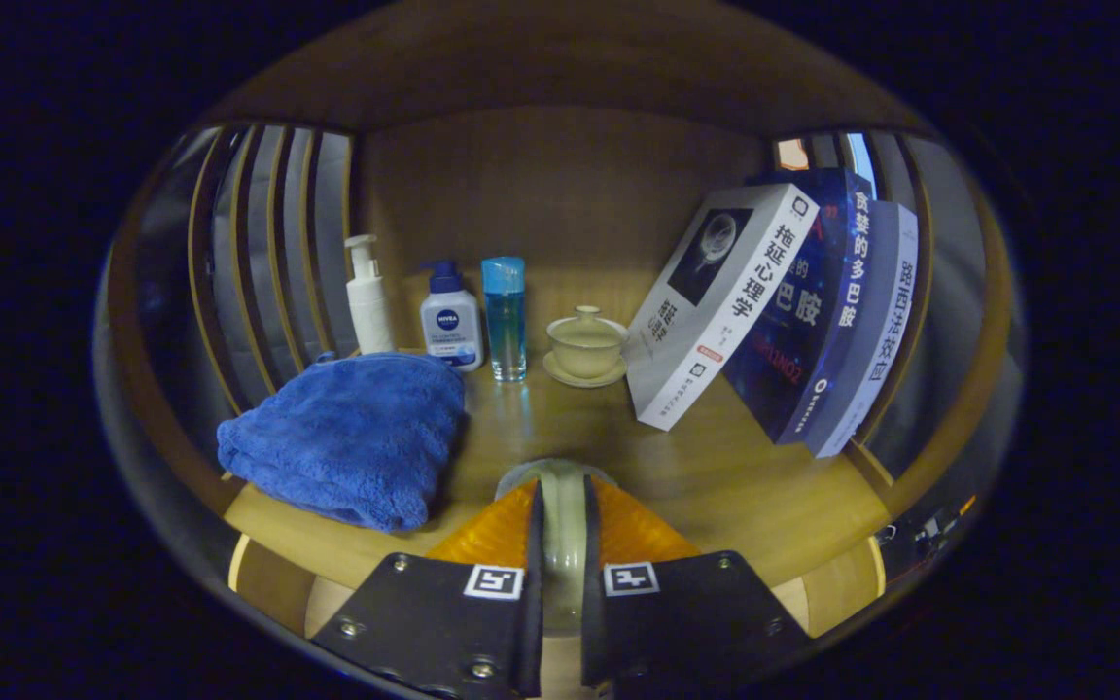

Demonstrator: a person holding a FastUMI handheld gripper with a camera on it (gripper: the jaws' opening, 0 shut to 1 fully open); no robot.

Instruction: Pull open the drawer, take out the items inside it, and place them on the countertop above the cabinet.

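Note:
My gripper (pixel 561 491) is shut on a pale, glossy ceramic piece (pixel 560 544) whose rounded rim rises between the two fingers; what it is exactly I cannot tell. It hangs over the front part of the wooden countertop (pixel 716 476). A folded blue towel (pixel 351 437) lies on the countertop just left of the fingers. Beyond the fingers, a pale lidded tea bowl on a saucer (pixel 586 347) stands near the back wall.
At the back left stand a white pump bottle (pixel 367 297), a white bottle with a blue pump (pixel 450 319) and a blue clear bottle (pixel 505 316). Three books (pixel 793 311) lean at the right. Slatted side walls close in the shelf on both sides.

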